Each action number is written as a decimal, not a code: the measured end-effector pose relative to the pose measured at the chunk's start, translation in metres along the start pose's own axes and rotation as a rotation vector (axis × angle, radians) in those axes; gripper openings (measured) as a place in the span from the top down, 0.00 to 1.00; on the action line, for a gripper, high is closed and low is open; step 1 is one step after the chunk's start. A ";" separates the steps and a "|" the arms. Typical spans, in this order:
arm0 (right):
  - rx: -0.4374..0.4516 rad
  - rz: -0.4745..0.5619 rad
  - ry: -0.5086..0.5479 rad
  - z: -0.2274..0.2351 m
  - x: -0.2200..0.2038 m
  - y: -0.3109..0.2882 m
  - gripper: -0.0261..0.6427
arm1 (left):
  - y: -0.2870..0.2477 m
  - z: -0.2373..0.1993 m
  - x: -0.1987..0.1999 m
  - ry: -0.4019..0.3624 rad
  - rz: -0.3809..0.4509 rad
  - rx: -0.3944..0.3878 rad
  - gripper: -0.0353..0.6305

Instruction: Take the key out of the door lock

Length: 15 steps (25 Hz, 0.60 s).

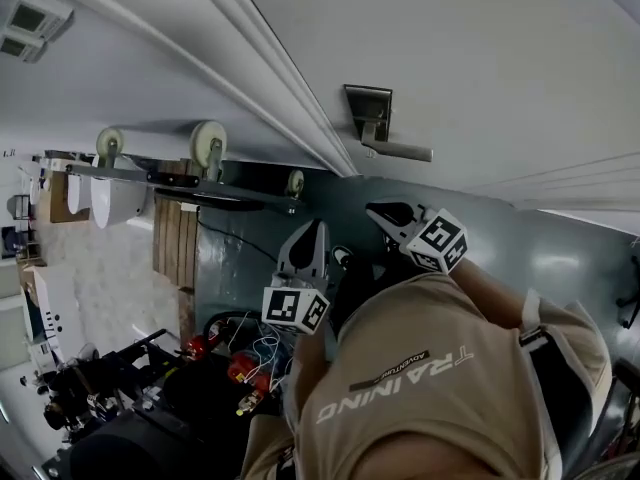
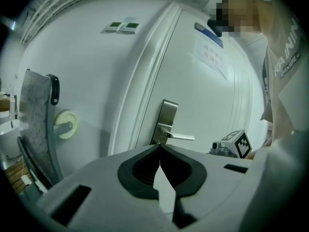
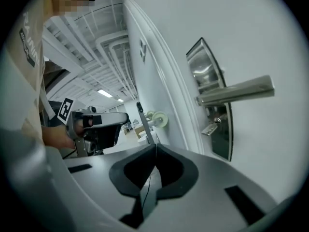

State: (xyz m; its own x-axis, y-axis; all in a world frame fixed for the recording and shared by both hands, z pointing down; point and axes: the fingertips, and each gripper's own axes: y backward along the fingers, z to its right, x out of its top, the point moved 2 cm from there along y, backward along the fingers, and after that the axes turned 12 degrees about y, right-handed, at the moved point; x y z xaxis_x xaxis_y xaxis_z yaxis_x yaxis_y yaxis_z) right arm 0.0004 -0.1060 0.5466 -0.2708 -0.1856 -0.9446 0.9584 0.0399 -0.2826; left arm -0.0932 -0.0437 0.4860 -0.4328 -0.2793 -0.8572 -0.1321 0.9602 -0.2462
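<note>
L gripper [image 2: 159, 147]: jaws closed tip to tip, nothing btwn them. The lock [image 2: 167, 114] sat ahead of its tips, just above and a bit to the right, well apart. The key couldn't be made out from that side.

R gripper [image 3: 155, 145]: jaws closed too, empty. The key [image 3: 211, 128] lay up and to the right of its tips, apart from them. It was seated in the lock just under the lever [image 3: 236, 91]. Its head stuck out from the lock toward the left, so the long axis ran roughly square to the door [image 3: 275, 37].

R looked the nearer of the two, so prob. the one for the pull, w/ jaws needing to open first. Only holder here was the lock, key still in it.
</note>
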 end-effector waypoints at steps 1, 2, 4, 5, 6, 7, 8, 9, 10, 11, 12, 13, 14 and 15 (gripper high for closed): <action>-0.026 -0.005 -0.018 0.002 -0.003 0.001 0.94 | -0.006 -0.001 0.001 0.003 -0.010 -0.024 0.93; -0.044 -0.009 -0.027 0.004 -0.005 -0.001 0.94 | -0.011 -0.003 0.002 0.007 -0.017 -0.042 0.93; -0.072 -0.006 -0.020 0.006 -0.001 -0.008 0.94 | -0.018 -0.011 0.007 0.002 -0.027 -0.070 0.93; -0.092 0.003 -0.012 0.004 0.005 -0.012 0.94 | -0.018 -0.016 0.011 -0.005 -0.036 -0.088 0.93; -0.121 0.016 -0.005 0.003 0.013 -0.015 0.94 | -0.019 -0.020 0.015 -0.013 -0.046 -0.113 0.93; -0.159 0.031 -0.001 0.002 0.022 -0.016 0.94 | -0.019 -0.023 0.019 -0.022 -0.056 -0.146 0.93; -0.204 0.048 0.000 0.003 0.031 -0.017 0.94 | -0.021 -0.024 0.025 -0.037 -0.063 -0.185 0.93; -0.245 0.065 0.002 0.003 0.040 -0.017 0.94 | -0.022 -0.025 0.032 -0.058 -0.066 -0.225 0.93; -0.277 0.078 0.008 0.002 0.048 -0.019 0.94 | -0.023 -0.026 0.039 -0.084 -0.063 -0.261 0.93; -0.298 0.083 0.022 0.001 0.054 -0.023 0.94 | -0.022 -0.028 0.047 -0.115 -0.056 -0.288 0.93; -0.315 0.078 0.045 -0.001 0.059 -0.029 0.94 | -0.021 -0.031 0.053 -0.146 -0.051 -0.307 0.93; -0.331 0.065 0.073 -0.001 0.063 -0.037 0.94 | -0.020 -0.036 0.057 -0.172 -0.050 -0.318 0.93; -0.349 0.050 0.101 -0.002 0.066 -0.045 0.94 | -0.019 -0.043 0.059 -0.187 -0.053 -0.327 0.93; -0.366 0.040 0.119 -0.002 0.070 -0.053 0.94 | -0.017 -0.052 0.060 -0.188 -0.061 -0.337 0.93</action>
State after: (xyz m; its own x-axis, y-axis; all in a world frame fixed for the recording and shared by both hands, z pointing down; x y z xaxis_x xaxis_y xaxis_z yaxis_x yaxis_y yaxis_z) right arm -0.0693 -0.1189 0.4955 -0.2635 -0.0623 -0.9626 0.8784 0.3969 -0.2661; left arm -0.1627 -0.0774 0.4623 -0.2479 -0.2991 -0.9214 -0.4516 0.8772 -0.1632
